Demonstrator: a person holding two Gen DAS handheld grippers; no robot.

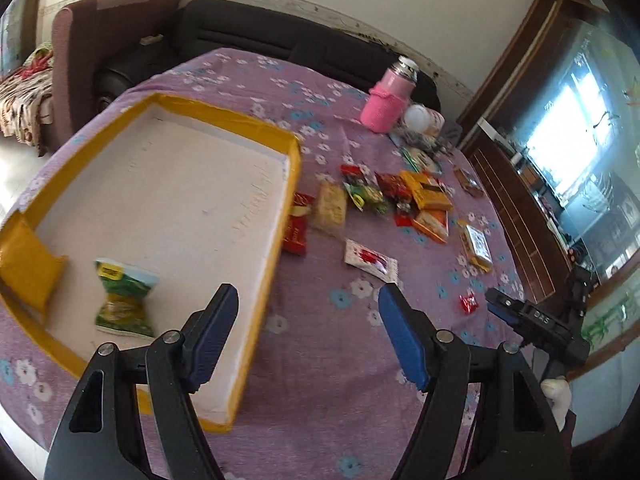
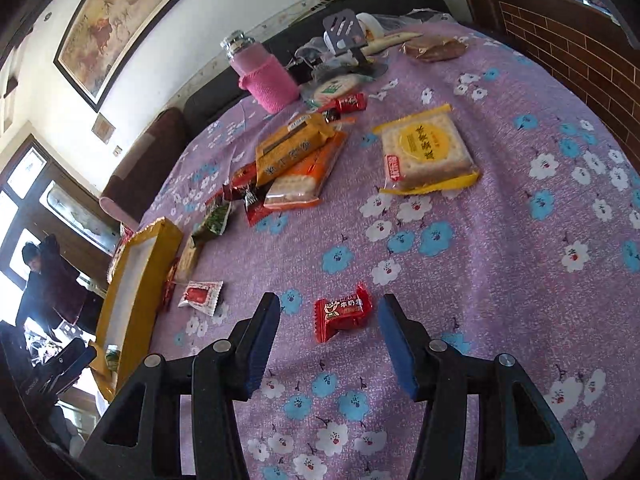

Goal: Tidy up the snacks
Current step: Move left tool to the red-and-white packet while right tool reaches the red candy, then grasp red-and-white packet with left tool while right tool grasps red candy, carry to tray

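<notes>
Here the right gripper point(image 2: 328, 320), jaws apart and empty, straddles the red candy point(image 2: 342, 314); lower squarely before pinching its wrapper; left gripper point(image 1: 308, 320) likewise released beside the tray point(image 1: 276, 248).

Both tongs point(image 1: 308, 320) point(image 2: 326, 328) agape, empty

Bright daylight glared from the blown-out window point(image 1: 560, 136), the scattered snack packets point(image 1: 400, 200) looked motion-smeared, and both fisheye views bowed and darkened toward their edges.
</notes>
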